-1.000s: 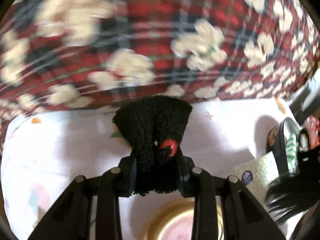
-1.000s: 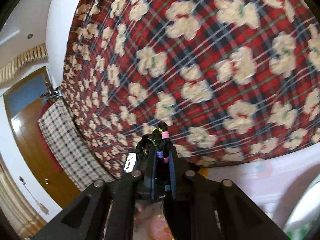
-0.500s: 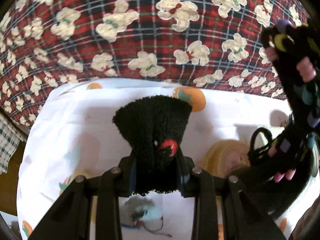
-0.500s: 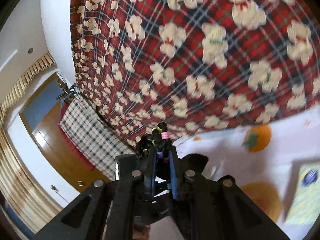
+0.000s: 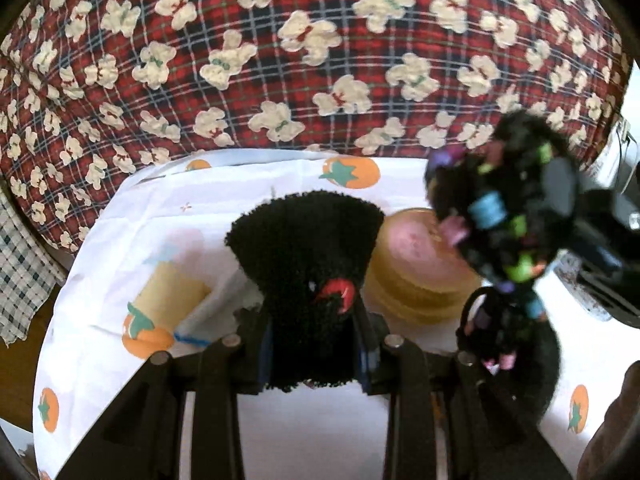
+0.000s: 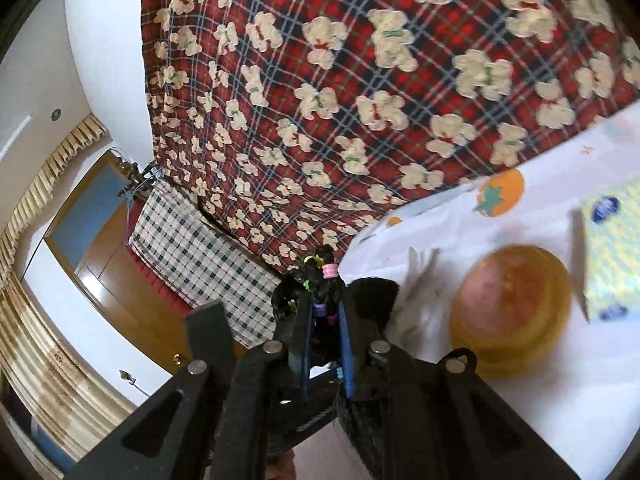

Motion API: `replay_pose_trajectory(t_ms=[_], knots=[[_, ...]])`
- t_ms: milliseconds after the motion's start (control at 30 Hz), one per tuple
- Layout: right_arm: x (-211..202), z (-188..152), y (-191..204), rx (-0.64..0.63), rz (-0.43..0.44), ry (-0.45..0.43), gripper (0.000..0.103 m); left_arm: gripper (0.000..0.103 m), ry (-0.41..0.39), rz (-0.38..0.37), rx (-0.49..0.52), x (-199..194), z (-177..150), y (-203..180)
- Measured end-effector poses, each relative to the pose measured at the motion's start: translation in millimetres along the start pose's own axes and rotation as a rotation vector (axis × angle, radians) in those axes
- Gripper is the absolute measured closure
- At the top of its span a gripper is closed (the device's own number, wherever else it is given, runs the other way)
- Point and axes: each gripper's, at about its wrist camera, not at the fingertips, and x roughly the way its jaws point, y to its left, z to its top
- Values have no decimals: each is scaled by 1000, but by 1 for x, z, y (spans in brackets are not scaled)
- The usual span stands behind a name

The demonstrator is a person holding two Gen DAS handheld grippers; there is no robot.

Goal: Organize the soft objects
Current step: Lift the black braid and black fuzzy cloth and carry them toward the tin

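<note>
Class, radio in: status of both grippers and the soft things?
Left gripper shut on black fuzzy cloth. Right gripper shut on beaded black bundle. Round tin below.

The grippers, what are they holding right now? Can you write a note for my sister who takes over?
Left gripper: shut on the fuzzy black cloth, held above the white tomato-print sheet.
Right gripper: shut on the black beaded bundle, lifted close beside the left one.
On the sheet: a round yellow tin and a patterned packet.
Done: both soft things are picked up.
Left: set each one down where it belongs. The pictures show no obvious spot for them, so look before letting go.
</note>
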Motion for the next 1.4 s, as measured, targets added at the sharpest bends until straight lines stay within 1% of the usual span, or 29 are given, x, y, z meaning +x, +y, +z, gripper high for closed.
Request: replay_pose_trajectory(t_ms=[133, 400, 500, 633, 867, 1100, 1400], knots=[[-19, -12, -5, -21, -54, -9, 90, 73, -19, -6, 4, -12, -13, -15], [-49, -30, -17, -1, -104, -26, 90, 73, -21, -17, 10, -25, -33, -37], [-59, -35, -16, -13, -123, -36, 90, 73, -33, -1, 28, -30, -39, -46], [-76, -41, -13, -32, -141, -56, 90, 73, -48, 2, 28, -38, -44, -56], [-105, -50, -4, -79, -177, -88, 90, 73, -97, 31, 48, -56, -53, -81], [-141, -56, 5, -155, -236, -146, 90, 72, -141, -3, 69, -71, -57, -115], [-194, -52, 7, -198, -298, -235, 90, 73, -177, -61, 80, -83, -56, -155]])
